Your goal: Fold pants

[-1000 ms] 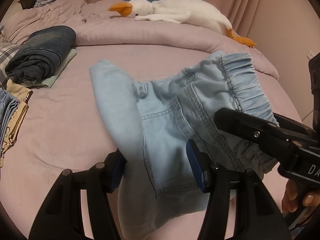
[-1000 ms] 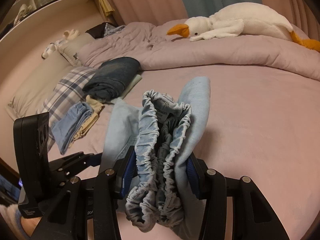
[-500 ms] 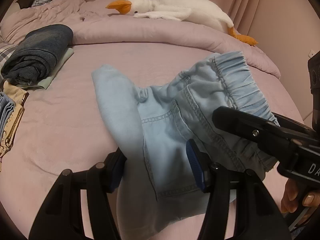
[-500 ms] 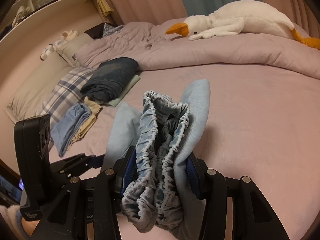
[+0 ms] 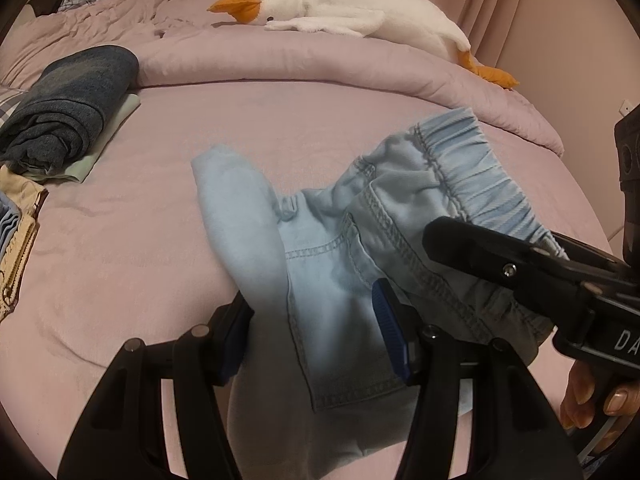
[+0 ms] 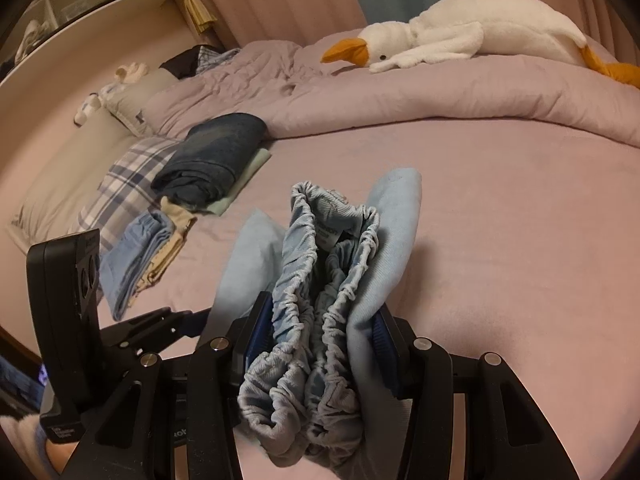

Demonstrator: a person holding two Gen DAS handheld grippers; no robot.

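Since a second ago, the pale-blue pants (image 5: 332,264) sit slightly lower and farther from the stacked clothes, both my grips unchanged. My left gripper (image 5: 316,328) pinches the folded body of the pants, blue pads pressing either side of the stitched back pocket (image 5: 340,320). My right gripper (image 6: 320,344) clamps the gathered elastic waistband (image 6: 312,300), whose ruched layers bunch together between its pads; in the left view its black finger crosses the waistband (image 5: 468,168). The denim is light, soft, doubled over, with a rounded fold (image 5: 232,200) projecting toward the far side. The bundle hangs just above the pink bedsheet (image 5: 120,248). Beyond lie a folded dark-blue garment (image 5: 68,100) on a pale green one, and a white goose plush (image 5: 360,12) on the duvet.
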